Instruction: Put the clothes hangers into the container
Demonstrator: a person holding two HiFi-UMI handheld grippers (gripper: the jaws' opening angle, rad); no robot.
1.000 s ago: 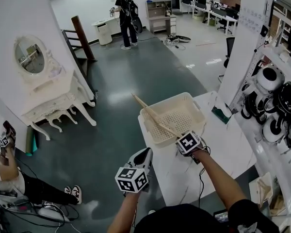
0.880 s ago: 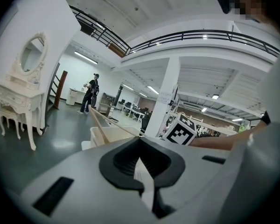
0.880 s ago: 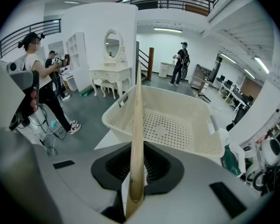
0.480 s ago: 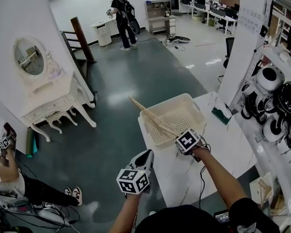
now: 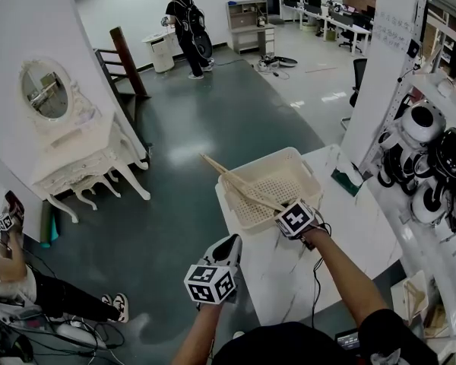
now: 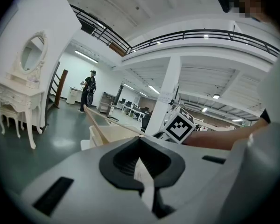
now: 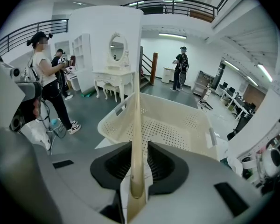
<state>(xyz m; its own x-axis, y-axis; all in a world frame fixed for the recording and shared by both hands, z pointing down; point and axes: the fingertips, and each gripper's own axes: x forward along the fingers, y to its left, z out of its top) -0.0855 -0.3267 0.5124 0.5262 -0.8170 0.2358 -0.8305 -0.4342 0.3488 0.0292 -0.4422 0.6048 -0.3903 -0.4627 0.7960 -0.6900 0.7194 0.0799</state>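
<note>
A wooden clothes hanger [image 5: 243,182] lies slanted over the left rim of the cream perforated basket [image 5: 313,181] on the white table [image 5: 289,276]. Its far end sticks out past the basket. My right gripper [image 5: 283,208] holds the near end; in the right gripper view the hanger [image 7: 136,120] runs between the jaws toward the basket [image 7: 107,121]. The right gripper [image 7: 135,190] has just been opening, with the hanger still between its pads. My left gripper [image 5: 229,243] hangs off the table's left edge, shut and empty [image 6: 142,174].
A white vanity with an oval mirror [image 5: 68,128] stands at the left. A person [image 5: 184,25] walks at the far end of the green floor, and another sits at the lower left [image 5: 7,276]. Shelves of white-and-black gear [image 5: 433,158] line the right.
The hanger's far end has slid slightly left over the basket rim. The person at the back has stepped left. Both grippers stay about where they were.
</note>
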